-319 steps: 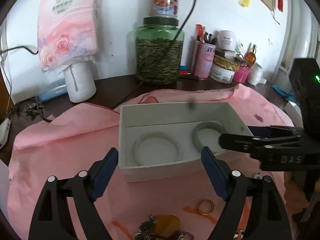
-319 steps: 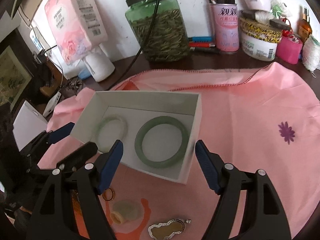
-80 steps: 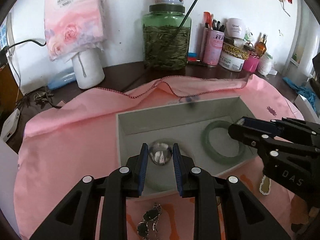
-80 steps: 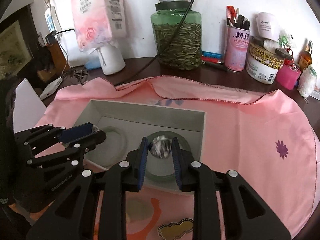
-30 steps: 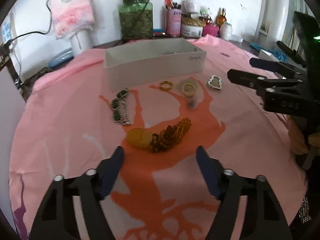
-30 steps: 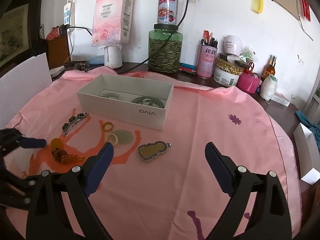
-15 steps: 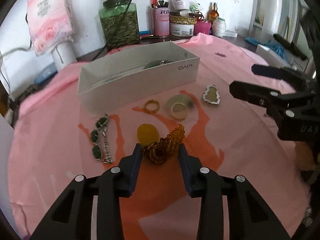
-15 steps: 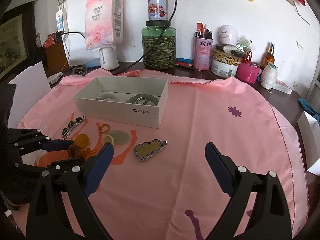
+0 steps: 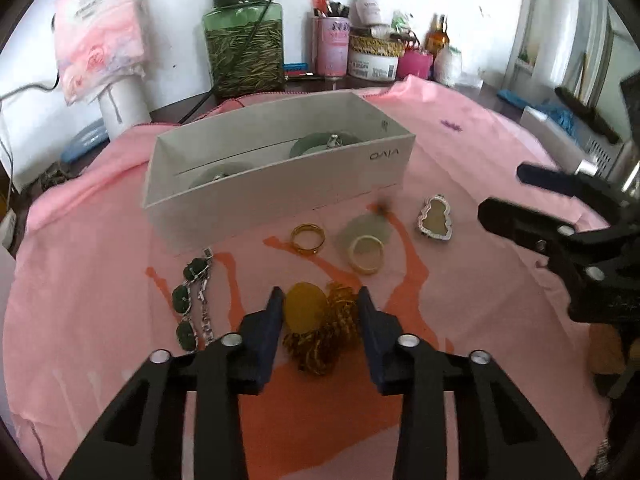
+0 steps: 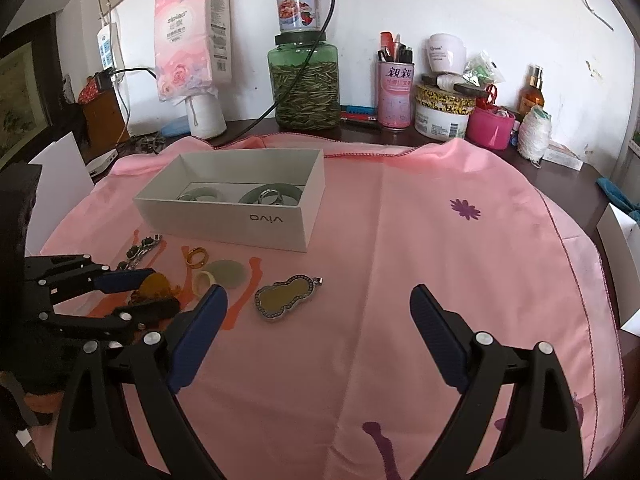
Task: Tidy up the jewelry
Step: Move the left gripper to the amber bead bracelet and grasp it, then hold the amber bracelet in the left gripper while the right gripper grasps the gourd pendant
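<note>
A white box (image 9: 280, 184) on the pink cloth holds two jade bangles (image 10: 276, 194) and rings. In front lie a green-stone bracelet (image 9: 190, 300), a gold ring (image 9: 308, 239), a pale ring on a jade disc (image 9: 366, 254), a gourd pendant (image 9: 435, 222) and an amber bead bracelet with amber disc (image 9: 320, 320). My left gripper (image 9: 320, 304) is closed around the amber bracelet, fingers on both sides touching it. My right gripper (image 10: 316, 300) is open and empty, above the cloth right of the pendant (image 10: 286, 298).
Along the back wall stand a green jar (image 10: 306, 84), a pink pen cup (image 10: 394, 96), tins, a pink tub (image 10: 490, 126) and a white bottle (image 10: 204, 114). White boxes sit at the right table edge (image 10: 624, 224). A white panel (image 10: 60, 164) stands at left.
My left gripper moved forward and down and narrowed around the amber bracelet, which now sits between its fingers. My right gripper stayed open and shifted little.
</note>
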### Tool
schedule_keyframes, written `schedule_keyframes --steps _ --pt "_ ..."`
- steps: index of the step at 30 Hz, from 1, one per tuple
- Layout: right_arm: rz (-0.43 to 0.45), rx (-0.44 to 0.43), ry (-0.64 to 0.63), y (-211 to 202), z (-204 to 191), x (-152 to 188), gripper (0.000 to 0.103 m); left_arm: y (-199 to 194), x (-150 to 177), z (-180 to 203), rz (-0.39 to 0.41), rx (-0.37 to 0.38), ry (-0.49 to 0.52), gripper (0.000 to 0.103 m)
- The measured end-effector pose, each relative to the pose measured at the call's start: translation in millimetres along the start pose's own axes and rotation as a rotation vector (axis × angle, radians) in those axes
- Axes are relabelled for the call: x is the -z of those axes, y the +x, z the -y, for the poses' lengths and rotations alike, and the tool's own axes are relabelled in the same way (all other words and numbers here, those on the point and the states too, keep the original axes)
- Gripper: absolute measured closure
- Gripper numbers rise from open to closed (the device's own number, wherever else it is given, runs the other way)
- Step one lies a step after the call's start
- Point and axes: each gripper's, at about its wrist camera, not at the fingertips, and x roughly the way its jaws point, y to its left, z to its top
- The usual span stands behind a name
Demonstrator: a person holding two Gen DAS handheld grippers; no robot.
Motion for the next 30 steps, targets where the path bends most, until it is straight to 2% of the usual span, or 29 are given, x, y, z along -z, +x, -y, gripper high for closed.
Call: schedule_keyframes --steps 4,6,8,12,14,16,17,19,21,23,26,28,30 --pt "-0.028 -0.028 -0.017 4.7 -4.2 2.3 0.017 -14.4 -1.0 -16.1 0.04 0.018 -0.048 0.08" --pt "-0.048 -0.033 -0.052 8.8 -11.4 4.9 0.025 -17.7 -3.2 -22.8 0.047 0.035 -0.071 0.088" --pt "-0.077 -0.042 -0.073 14.6 -15.7 6.5 0.037 -18.3 -3.9 -24.6 0.045 0.043 -0.077 0.089" --pt "-0.104 -0.068 -0.033 20.4 -8.0 7.1 0.045 -15.0 -3.5 -20.4 0.026 0.064 -0.058 0.088" --pt "-0.122 -0.084 -0.009 24.2 -4.4 7.1 0.05 -13.4 -3.2 -17.4 0.022 0.059 -0.049 0.086" --pt "-0.146 -0.095 0.0 28.8 -3.9 7.7 0.05 -11.3 -2.1 -16.6 0.019 0.052 -0.046 0.078" --pt "-0.151 -0.091 -0.001 30.4 -5.0 7.1 0.05 -11.1 -2.0 -16.2 0.02 0.042 -0.042 0.069" --pt "-0.162 -0.075 -0.022 34.2 -10.2 4.0 0.05 -9.6 -1.3 -16.5 0.015 0.027 -0.04 0.061" --pt "-0.187 -0.046 -0.073 42.3 -20.0 -3.3 0.053 -7.5 -0.8 -17.1 0.008 0.021 -0.037 0.061" --pt "-0.194 -0.027 -0.117 51.1 -28.4 -10.3 0.061 -2.7 -0.9 -19.2 -0.013 0.029 -0.044 0.061" --pt "-0.164 -0.032 -0.133 56.2 -29.2 -11.8 0.061 -0.8 -0.3 -18.9 -0.016 0.023 -0.036 0.061" --pt "-0.163 -0.063 -0.117 54.4 -23.6 -11.6 0.061 -0.6 0.1 -16.6 -0.013 0.014 -0.021 0.061" --pt "-0.168 -0.056 -0.142 53.4 -22.1 -11.5 0.061 0.0 0.1 -15.2 -0.013 0.012 -0.011 0.061"
